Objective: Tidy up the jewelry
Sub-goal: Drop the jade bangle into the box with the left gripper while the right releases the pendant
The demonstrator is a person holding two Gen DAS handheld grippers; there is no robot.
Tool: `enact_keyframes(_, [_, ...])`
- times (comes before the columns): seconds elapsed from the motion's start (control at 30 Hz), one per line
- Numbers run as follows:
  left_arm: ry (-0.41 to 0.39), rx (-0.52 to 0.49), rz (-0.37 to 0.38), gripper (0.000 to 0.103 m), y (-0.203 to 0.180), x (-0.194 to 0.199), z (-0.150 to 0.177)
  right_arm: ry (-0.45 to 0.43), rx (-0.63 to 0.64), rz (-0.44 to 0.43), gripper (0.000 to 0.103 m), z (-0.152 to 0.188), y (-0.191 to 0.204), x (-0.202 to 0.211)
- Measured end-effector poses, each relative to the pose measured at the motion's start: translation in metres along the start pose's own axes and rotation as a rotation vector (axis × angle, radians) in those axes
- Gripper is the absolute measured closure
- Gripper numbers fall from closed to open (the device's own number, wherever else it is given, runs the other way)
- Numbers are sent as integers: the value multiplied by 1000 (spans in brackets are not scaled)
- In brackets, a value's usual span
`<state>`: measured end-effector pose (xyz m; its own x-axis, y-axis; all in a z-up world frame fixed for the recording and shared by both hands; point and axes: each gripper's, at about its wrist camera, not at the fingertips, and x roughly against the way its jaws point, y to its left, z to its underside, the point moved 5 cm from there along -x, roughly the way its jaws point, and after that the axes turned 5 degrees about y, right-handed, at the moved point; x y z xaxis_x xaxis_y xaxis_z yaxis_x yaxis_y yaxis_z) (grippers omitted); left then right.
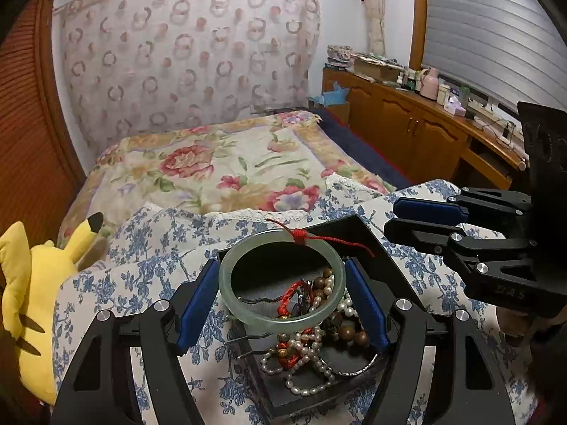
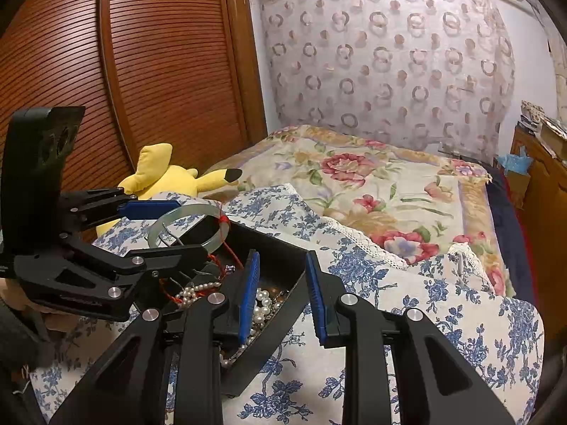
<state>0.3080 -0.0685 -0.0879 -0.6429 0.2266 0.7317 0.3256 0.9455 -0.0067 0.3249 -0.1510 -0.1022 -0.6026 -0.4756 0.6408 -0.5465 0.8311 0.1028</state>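
Blue pads of the left gripper [image 1: 281, 295] squeeze a pale green bangle [image 1: 248, 313] above the black tray [image 2: 280, 251]. Pearls [image 1: 308, 350] and brown beads [image 1: 349, 333] lie in the tray. Beside it, the right gripper [image 2: 283, 297] holds nothing, its fingers a little apart over the tray's edge. Farther back lies a yellow plush toy [image 2: 166, 175].
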Motion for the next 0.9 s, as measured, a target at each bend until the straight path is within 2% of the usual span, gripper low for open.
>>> enact_keyframes(0.23, [1, -1, -22, 32, 2, 1, 1, 2, 2, 2, 74, 1, -1, 0])
enact_keyframes(0.57, [-35, 18, -33, 31, 11, 23, 4, -5, 18, 10, 74, 4, 4, 2])
enact_keyframes(0.7, [-50, 37, -34, 28, 17, 41, 16, -8, 32, 18, 74, 4, 10, 7])
enact_keyframes(0.9, [-26, 59, -33, 28, 20, 55, 46, -14, 49, 29, 74, 10, 26, 27])
